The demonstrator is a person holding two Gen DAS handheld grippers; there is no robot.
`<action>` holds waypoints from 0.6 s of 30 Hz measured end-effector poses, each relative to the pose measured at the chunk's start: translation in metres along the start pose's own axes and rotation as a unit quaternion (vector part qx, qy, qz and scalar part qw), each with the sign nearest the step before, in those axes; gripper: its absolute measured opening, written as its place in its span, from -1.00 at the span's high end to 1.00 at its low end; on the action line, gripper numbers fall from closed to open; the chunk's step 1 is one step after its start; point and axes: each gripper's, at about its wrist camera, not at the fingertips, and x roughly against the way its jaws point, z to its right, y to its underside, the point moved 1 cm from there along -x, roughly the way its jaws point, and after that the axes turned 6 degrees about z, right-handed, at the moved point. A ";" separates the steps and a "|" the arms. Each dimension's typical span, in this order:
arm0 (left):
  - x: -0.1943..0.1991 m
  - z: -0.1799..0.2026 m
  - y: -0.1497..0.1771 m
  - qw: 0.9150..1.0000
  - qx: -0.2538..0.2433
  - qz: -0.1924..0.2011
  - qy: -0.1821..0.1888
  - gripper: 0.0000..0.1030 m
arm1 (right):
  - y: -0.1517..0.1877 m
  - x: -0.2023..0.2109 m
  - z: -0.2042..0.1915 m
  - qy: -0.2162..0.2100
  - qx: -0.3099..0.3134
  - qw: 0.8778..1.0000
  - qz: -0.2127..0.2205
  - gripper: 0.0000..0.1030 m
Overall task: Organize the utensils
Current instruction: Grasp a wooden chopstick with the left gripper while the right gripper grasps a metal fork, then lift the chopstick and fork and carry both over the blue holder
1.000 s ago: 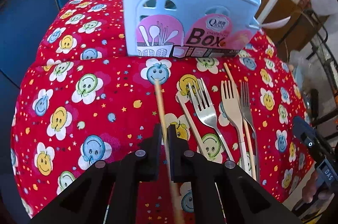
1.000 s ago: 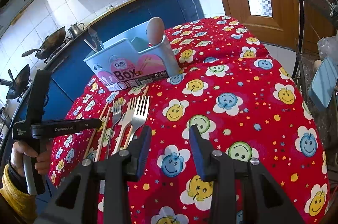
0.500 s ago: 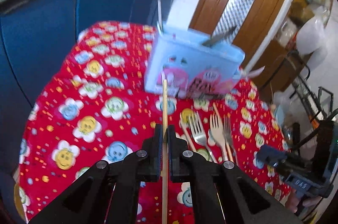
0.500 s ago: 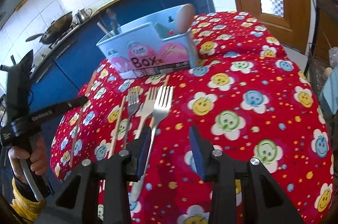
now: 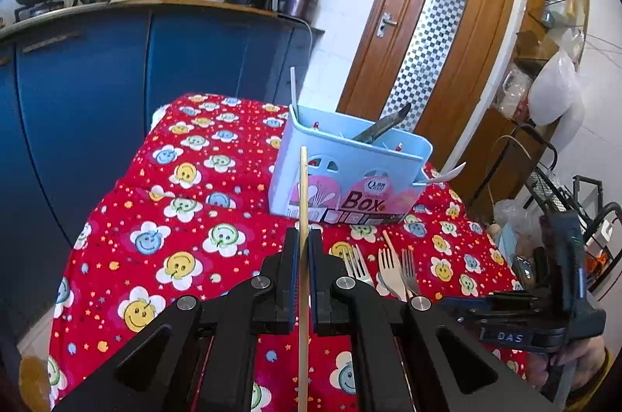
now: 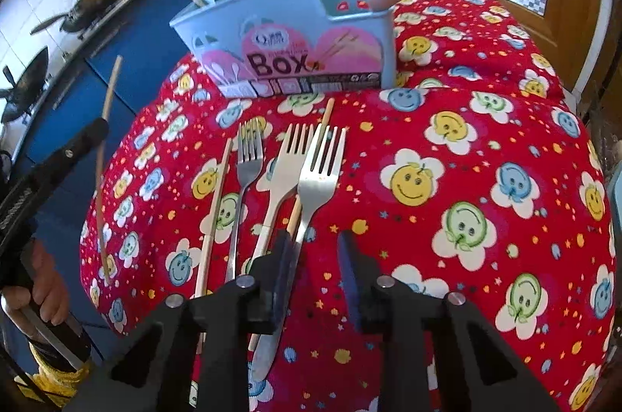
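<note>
while our left gripper [image 5: 304, 258] is clamped on a chopstick [image 5: 303, 202] aimed at the blue utensil box [image 5: 350, 175] at 12 o'clock, our right gripper [image 6: 315, 270] is closing, the fork handle [image 6: 299, 237] by its 9 o'clock finger, unpinched.

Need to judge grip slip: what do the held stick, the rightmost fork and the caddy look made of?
Chopstick: pale matte tan, likely wood or bamboo. Rightmost fork: bright and reflective, probably polished steel. Caddy: light blue, smooth moulded walls with cut-outs, apparently plastic.
</note>
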 end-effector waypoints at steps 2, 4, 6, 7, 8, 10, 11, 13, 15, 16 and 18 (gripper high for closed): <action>0.001 0.000 0.000 1.000 -0.003 0.005 0.002 0.92 | -0.003 -0.004 -0.003 0.014 0.011 1.000 -0.011 0.56; 0.002 -0.001 -0.001 1.000 -0.003 0.008 0.004 0.92 | -0.006 -0.009 -0.008 0.023 0.024 0.999 -0.025 0.57; 0.002 -0.002 -0.001 1.000 -0.001 0.010 0.006 0.92 | -0.009 -0.013 -0.011 0.029 0.035 0.998 -0.039 0.58; 0.002 -0.003 -0.001 1.000 -0.001 0.010 0.007 0.92 | -0.011 -0.015 -0.012 0.032 0.039 0.998 -0.047 0.59; 0.002 -0.003 -0.001 1.000 0.000 0.011 0.007 0.92 | -0.012 -0.015 -0.013 0.034 0.042 0.997 -0.052 0.59; 0.001 -0.003 -0.002 1.000 0.000 0.011 0.009 0.92 | -0.017 -0.017 -0.012 0.033 0.038 0.996 -0.068 0.62; 0.001 -0.003 -0.002 1.000 -0.001 0.011 0.011 0.92 | -0.019 -0.018 -0.011 0.031 0.036 0.996 -0.074 0.62; -0.001 -0.001 -0.002 1.000 -0.004 0.009 0.015 0.92 | -0.020 -0.019 -0.007 0.037 0.035 0.995 -0.089 0.76; -0.003 0.000 -0.002 1.000 -0.006 0.007 0.020 0.92 | -0.021 -0.019 -0.006 0.040 0.043 0.994 -0.097 0.77; -0.004 0.001 -0.002 1.000 -0.006 0.006 0.023 0.92 | -0.022 -0.020 -0.006 0.043 0.044 0.993 -0.102 0.77; -0.007 0.003 -0.003 1.000 -0.007 0.005 0.028 0.92 | -0.024 -0.021 -0.008 0.049 0.049 0.991 -0.111 0.77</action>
